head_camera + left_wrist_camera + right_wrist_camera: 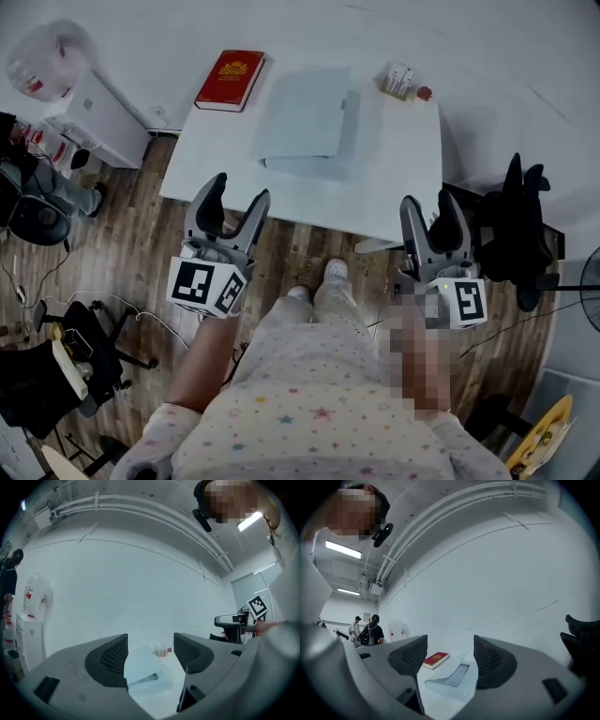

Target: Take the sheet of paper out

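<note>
Star-dotted pale clothing (319,412); grey left tongs (239,192), right tongs (429,202), 2 marker cubes (206,286).

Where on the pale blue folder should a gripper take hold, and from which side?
Probably the near edge, approached from the person's side of the table. The folder lies flat, and along that edge a lower layer sticks out past the upper one, so one jaw could slip between them.

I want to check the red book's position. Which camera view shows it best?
The head view: the whole red book shows from above, at the white table's far left corner. The right gripper view shows it small, at a low angle. The left gripper view misses it.
</note>
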`<state>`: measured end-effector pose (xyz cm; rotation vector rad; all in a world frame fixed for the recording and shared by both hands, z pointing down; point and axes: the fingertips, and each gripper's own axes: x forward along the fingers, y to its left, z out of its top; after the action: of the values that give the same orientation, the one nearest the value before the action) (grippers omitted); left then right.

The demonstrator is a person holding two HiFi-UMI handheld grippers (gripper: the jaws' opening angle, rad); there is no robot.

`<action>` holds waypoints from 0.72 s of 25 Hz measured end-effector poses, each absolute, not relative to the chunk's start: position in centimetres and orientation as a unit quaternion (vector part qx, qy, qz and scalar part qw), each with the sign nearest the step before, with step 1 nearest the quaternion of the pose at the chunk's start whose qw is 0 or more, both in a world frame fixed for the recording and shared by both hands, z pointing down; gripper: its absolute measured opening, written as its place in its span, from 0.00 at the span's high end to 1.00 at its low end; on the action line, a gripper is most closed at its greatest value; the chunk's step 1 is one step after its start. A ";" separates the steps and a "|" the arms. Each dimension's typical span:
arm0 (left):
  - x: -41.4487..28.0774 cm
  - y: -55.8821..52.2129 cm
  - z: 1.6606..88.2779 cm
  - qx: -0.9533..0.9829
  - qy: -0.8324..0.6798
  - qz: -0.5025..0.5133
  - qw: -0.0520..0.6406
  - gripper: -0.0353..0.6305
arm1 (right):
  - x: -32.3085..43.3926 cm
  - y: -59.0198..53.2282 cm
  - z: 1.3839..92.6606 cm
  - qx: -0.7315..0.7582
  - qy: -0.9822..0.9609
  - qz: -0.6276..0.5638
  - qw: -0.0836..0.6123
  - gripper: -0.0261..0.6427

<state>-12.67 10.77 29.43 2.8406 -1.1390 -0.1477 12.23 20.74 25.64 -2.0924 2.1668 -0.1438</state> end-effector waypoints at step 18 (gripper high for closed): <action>-7.6 -0.1 29.4 0.904 -0.423 -0.040 0.034 0.53 | 17.6 6.3 25.4 -0.642 0.762 -0.051 0.069 0.53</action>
<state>-7.60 -0.08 29.43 2.7819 -1.3017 -0.1232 17.64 6.26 25.38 -1.9326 2.2945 -0.1544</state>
